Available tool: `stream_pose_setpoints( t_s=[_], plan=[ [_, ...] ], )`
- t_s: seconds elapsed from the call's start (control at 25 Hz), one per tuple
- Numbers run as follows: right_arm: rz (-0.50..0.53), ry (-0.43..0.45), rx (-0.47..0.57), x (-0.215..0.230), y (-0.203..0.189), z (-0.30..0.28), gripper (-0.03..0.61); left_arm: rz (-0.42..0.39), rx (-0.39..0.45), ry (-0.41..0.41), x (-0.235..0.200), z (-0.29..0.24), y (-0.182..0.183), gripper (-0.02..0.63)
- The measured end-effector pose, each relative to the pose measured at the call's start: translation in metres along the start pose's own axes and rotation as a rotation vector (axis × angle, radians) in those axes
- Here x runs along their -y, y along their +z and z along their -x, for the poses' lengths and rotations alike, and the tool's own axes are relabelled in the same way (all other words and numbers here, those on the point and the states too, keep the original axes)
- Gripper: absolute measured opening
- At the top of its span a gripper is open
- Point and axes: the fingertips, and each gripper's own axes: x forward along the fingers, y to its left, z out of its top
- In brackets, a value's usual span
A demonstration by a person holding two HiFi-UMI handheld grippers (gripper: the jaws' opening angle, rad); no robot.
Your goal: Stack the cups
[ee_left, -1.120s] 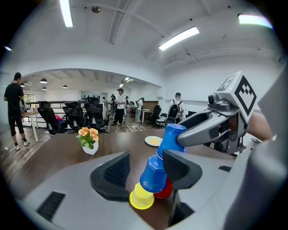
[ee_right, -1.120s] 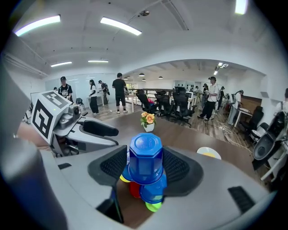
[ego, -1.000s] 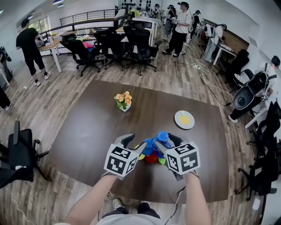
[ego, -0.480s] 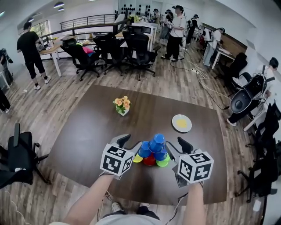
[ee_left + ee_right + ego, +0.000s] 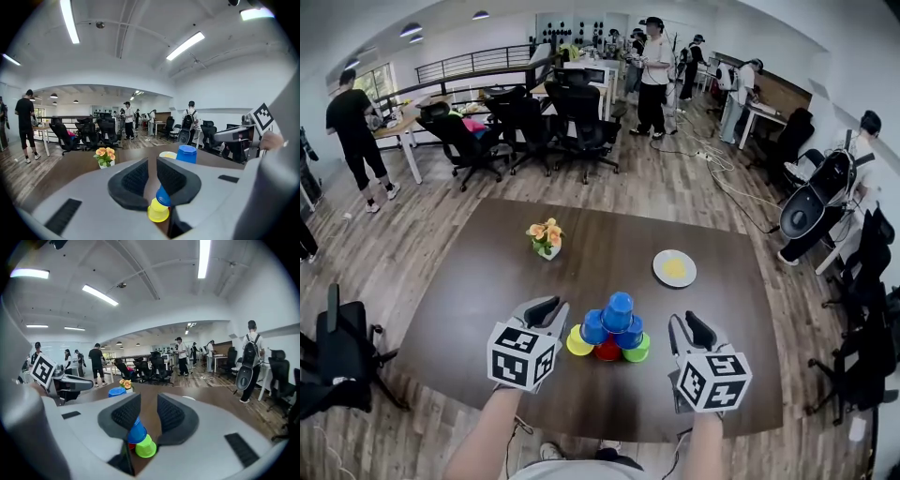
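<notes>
Left gripper (image 5: 542, 309) and right gripper (image 5: 688, 328) flank the cup pyramid (image 5: 609, 330), not touching it. Both jaws narrow, just been closing, nothing btwn them. Pyramid sits near front of table (image 5: 469, 300), blue cup (image 5: 620, 309) on top. Cups prob light, thin, slick plastic: pinch sidewall gently, stack tips easily. Flower pot (image 5: 546, 239) and plate (image 5: 674, 268) beyond.

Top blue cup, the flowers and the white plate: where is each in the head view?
top blue cup (image 5: 621, 301): head view, its upturned bottom.
flowers (image 5: 544, 232): head view, the orange blooms.
white plate (image 5: 659, 268): head view, its white rim, left side.
</notes>
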Motion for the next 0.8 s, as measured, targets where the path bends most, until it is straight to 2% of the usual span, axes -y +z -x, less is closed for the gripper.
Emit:
stream_pose_setpoints(
  t_s=[0.08, 0.16, 0.8],
  plan=[
    [0.009, -0.019, 0.016, 0.004, 0.000, 0.002, 0.040, -0.006, 0.003, 0.012, -0.001, 0.000, 0.000, 0.024],
    [0.023, -0.026, 0.021, 0.006, -0.002, 0.003, 0.008, -0.002, 0.001, 0.013, 0.000, -0.001, -0.001, -0.005],
    [0.039, -0.002, 0.045, 0.004, -0.006, -0.004, 0.005, -0.017, -0.011, 0.001, 0.010, -0.010, -0.003, -0.005]
  ],
)
